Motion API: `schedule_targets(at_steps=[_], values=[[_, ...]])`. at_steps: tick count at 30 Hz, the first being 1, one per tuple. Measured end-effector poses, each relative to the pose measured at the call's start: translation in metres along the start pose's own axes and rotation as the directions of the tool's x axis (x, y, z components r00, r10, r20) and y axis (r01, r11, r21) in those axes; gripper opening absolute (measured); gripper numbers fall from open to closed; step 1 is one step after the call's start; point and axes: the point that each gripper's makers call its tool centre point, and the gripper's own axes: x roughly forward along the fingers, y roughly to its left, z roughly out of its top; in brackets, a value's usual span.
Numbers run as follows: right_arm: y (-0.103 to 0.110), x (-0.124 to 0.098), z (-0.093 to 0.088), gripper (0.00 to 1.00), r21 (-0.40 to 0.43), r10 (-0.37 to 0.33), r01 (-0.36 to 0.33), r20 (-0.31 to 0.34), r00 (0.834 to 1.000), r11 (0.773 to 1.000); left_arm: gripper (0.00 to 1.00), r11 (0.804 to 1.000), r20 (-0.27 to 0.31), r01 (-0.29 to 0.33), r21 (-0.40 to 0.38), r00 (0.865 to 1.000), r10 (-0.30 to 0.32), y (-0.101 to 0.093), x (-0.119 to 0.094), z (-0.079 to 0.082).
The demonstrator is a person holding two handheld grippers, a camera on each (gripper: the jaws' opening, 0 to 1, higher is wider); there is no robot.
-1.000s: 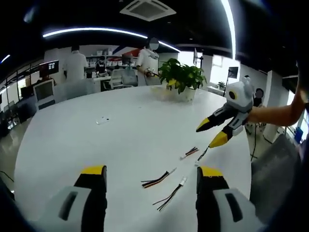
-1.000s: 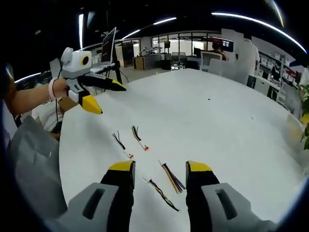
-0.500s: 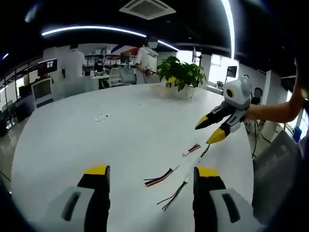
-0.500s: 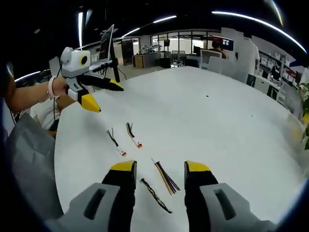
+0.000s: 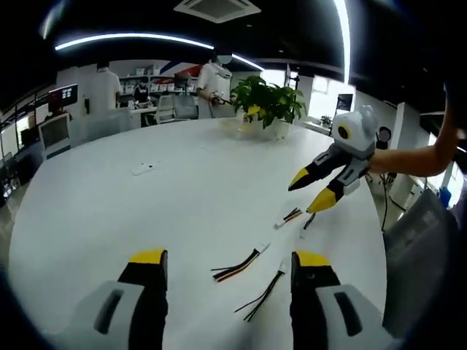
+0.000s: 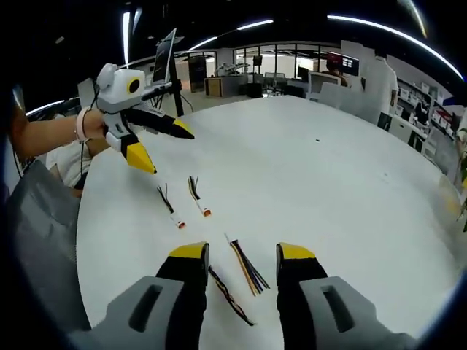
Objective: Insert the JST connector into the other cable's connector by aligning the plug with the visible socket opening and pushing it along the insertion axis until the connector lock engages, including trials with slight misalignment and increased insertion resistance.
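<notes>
White table (image 5: 109, 211), cables (image 5: 237, 266) (connectors away from left gripper (image 5: 228, 264))

connector housings (image 5: 279, 224) too small to tell plug from socket, one cable (image 6: 228, 300) partly behind claw

Open office: ceiling light strips (image 5: 139, 38), potted plant (image 5: 267, 106), desks.
</notes>
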Motion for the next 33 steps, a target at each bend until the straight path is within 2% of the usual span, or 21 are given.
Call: schedule_targets(at_steps=[6,11,15,19,21,27,33], values=[[0.002,0.005,0.001,0.3,-0.052,0.008,-0.008,0.001,1.0,0.999,0.62,1.0,0.014,0.029,0.003,0.999,-0.029,-0.005,0.012,0.001],[0.001,0.006,0.001,0.29,-0.058,-0.001,0.002,0.014,1.0,0.998,0.62,0.998,0.027,0.063,0.024,0.998,-0.063,-0.014,0.018,0.003],[-0.001,0.004,-0.003,0.26,-0.151,-0.015,0.014,-0.009,1.0,0.988,0.58,0.994,0.033,0.082,0.079,0.996,-0.085,-0.019,0.021,0.004],[0.0,0.003,-0.005,0.24,-0.175,-0.011,0.008,-0.016,1.0,0.985,0.56,0.991,0.033,0.094,0.093,0.995,-0.097,-0.021,0.023,0.003],[-0.001,0.003,-0.007,0.23,-0.203,-0.02,0.015,-0.023,1.0,0.979,0.56,0.99,0.017,0.09,0.108,0.996,-0.092,-0.021,0.024,0.001],[0.003,0.005,-0.006,0.21,-0.226,-0.007,0.003,-0.016,1.0,0.974,0.56,0.993,-0.002,0.081,0.089,0.997,-0.081,-0.02,0.025,-0.004],[0.004,0.008,-0.011,0.21,-0.258,-0.004,-0.008,-0.044,0.999,0.966,0.53,0.992,0.014,0.087,0.093,0.996,-0.089,-0.021,0.027,-0.001]])
